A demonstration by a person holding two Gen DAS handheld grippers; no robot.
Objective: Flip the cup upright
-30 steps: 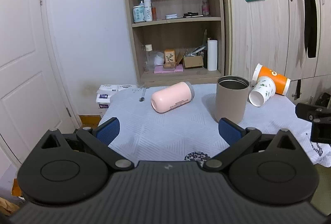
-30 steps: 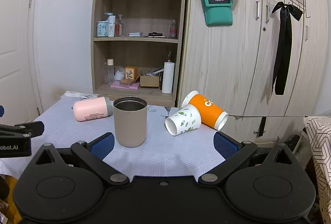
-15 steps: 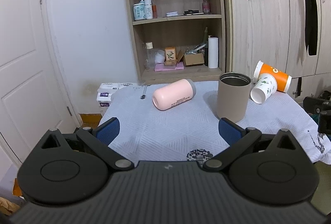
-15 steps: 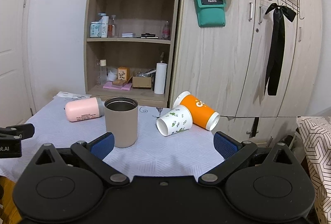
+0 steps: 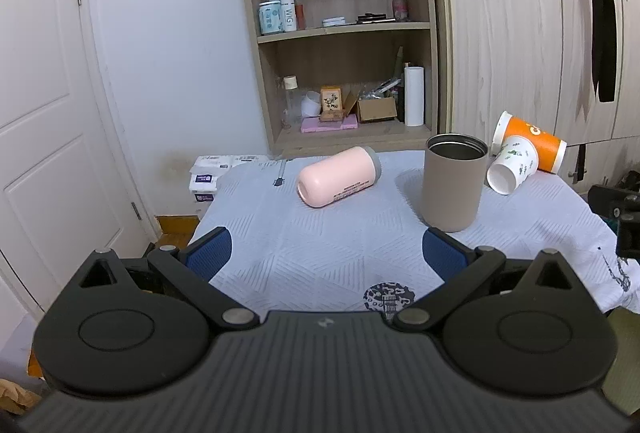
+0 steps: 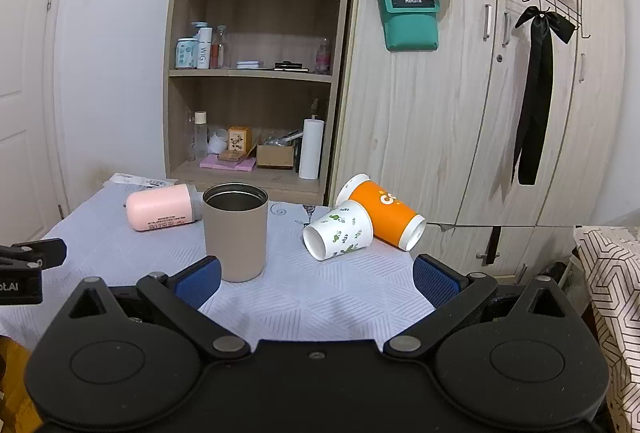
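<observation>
Cloth-covered surface [image 5: 320, 253]: pink cup [image 5: 338, 176], white cup [image 6: 339, 230], orange cup [image 6: 382, 214] lay toppled. Both grippers [image 5: 325, 251] [image 6: 316, 279] spread, empty. Risk: rolling cup escaping grasp.

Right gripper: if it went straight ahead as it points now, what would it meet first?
Probably the white leaf-printed paper cup, lying on its side, mouth toward the open right gripper. The upright tan metal-lined tumbler stands left of that line. Depth is uncertain.
</observation>
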